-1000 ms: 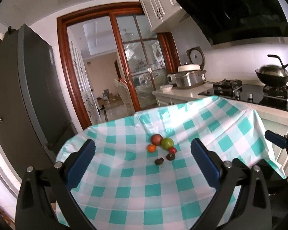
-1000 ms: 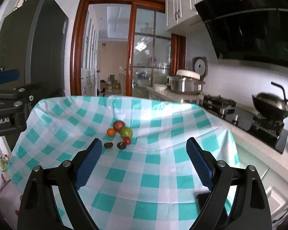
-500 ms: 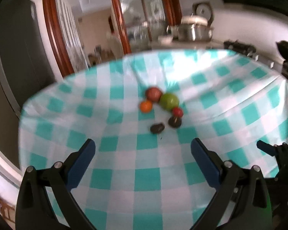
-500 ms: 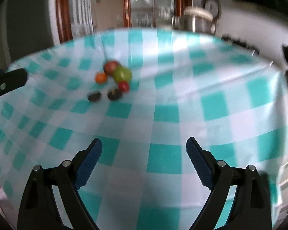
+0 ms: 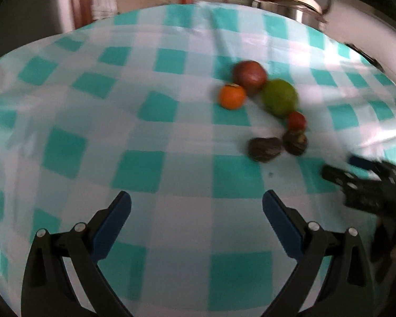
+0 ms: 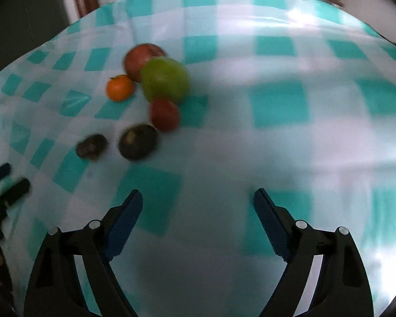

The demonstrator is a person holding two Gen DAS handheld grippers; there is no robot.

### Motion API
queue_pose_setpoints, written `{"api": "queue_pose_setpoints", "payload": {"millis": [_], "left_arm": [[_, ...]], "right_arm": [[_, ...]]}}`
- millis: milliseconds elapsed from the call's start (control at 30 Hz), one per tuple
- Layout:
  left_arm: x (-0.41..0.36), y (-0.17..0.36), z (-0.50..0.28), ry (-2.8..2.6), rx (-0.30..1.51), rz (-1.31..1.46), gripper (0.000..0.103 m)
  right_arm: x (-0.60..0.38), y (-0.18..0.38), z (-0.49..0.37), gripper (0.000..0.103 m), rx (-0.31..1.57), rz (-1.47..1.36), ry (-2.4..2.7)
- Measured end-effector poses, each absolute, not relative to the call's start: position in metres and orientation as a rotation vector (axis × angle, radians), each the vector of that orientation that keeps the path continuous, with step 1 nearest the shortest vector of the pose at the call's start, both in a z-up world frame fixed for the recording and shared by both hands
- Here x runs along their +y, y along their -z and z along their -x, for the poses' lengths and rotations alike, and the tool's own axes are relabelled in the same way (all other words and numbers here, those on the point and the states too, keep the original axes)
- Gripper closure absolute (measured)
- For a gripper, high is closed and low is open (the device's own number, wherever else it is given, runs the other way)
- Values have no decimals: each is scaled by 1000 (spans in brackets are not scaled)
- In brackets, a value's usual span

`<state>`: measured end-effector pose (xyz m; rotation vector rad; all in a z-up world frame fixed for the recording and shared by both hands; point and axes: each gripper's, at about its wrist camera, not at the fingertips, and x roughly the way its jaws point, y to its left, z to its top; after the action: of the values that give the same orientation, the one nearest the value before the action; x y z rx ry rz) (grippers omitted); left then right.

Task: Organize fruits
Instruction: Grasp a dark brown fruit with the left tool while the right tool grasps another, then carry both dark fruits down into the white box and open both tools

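A: Where was the fruit?

B: Clustered on a teal-and-white checked cloth point(image 5: 150, 169), toward its far middle. Blurred in both views.

A: Which pieces?

B: A dark red apple point(image 5: 249, 76) farthest back, touching a green apple point(image 5: 279, 101) to its right. An orange point(image 5: 231, 96) just left of the red one. A small red fruit point(image 5: 296, 121) right below the green apple. Two dark, wrinkled fruits nearest the cameras, side by side: a longer one point(image 5: 264, 149) and a rounder one point(image 5: 295, 142). Kind too blurred to tell.

A: And from the right wrist?

B: Same cluster, upper left of that view: red apple point(image 6: 142, 59), green apple point(image 6: 165, 80), orange point(image 6: 119, 88), small red fruit point(image 6: 164, 115), rounder dark fruit point(image 6: 138, 141), longer dark one point(image 6: 91, 146).

A: Grippers?

B: Left gripper point(image 5: 196, 203) spread wide, blue pads apart, holding nothing, above the cloth, short of the fruit. Right gripper point(image 6: 198, 202) likewise spread wide and empty, over bare cloth to the right of the cluster. Each seen at the edge of the other's view.

A: Anything beyond the cloth?

B: A steel pot point(image 5: 298, 8) with a lid past the far edge, and a wooden door frame point(image 5: 78, 2).
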<state>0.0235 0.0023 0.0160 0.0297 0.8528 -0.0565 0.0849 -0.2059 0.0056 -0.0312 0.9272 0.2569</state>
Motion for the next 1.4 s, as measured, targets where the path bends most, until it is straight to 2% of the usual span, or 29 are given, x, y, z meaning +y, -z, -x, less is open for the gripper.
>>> {"api": "queue_pose_setpoints", "payload": {"millis": [133,267,300,367,400,433,633,700,733,767,800,900,1000,1100,1167,1233,1400], "left_arm": [[-17,-17,-26,101,830,-104,3],[-32,-11,-36,164,856,-137,3],[-36,-9,-39,169,860,-154,3],[-48,-5,-47,191,859,-186,3],[-51,-3,-51,207,866,-184,3],[-55,0,-57,226,881,-173,3],[-70,7,-91,238,912,-139,4],[-77,12,-100,246,937,-161,17],[-78,11,-103,269,931,-148,31],[-77,8,-105,266,925,-154,52],[-78,6,-104,272,923,-158,62],[-71,4,-95,268,926,-166,62],[-61,1,-79,252,914,-176,62],[-49,-3,-69,248,913,-153,62],[-43,-3,-64,233,914,-153,62],[-38,-6,-60,215,906,-156,62],[-36,-16,-45,179,863,-175,62]], "right_arm": [[-181,-4,-102,37,917,111,-315],[-167,-4,-119,41,913,128,-381],[-163,-5,-121,47,908,140,-396],[-161,-6,-122,49,903,147,-409],[-164,-6,-123,65,902,125,-433],[-170,-7,-122,67,899,95,-457],[-229,-12,-102,66,892,-9,-356],[-241,-10,-92,66,900,-2,-338],[-245,-9,-87,66,905,6,-330],[-248,-7,-82,66,913,10,-326],[-249,-6,-79,65,917,13,-326],[-248,-5,-73,61,908,24,-318],[-242,-2,-77,40,913,7,-309],[-225,-1,-83,39,910,75,-274],[-219,0,-84,41,909,101,-245],[-216,-2,-83,61,900,97,-233],[-215,-1,-73,62,895,91,-207]]}}
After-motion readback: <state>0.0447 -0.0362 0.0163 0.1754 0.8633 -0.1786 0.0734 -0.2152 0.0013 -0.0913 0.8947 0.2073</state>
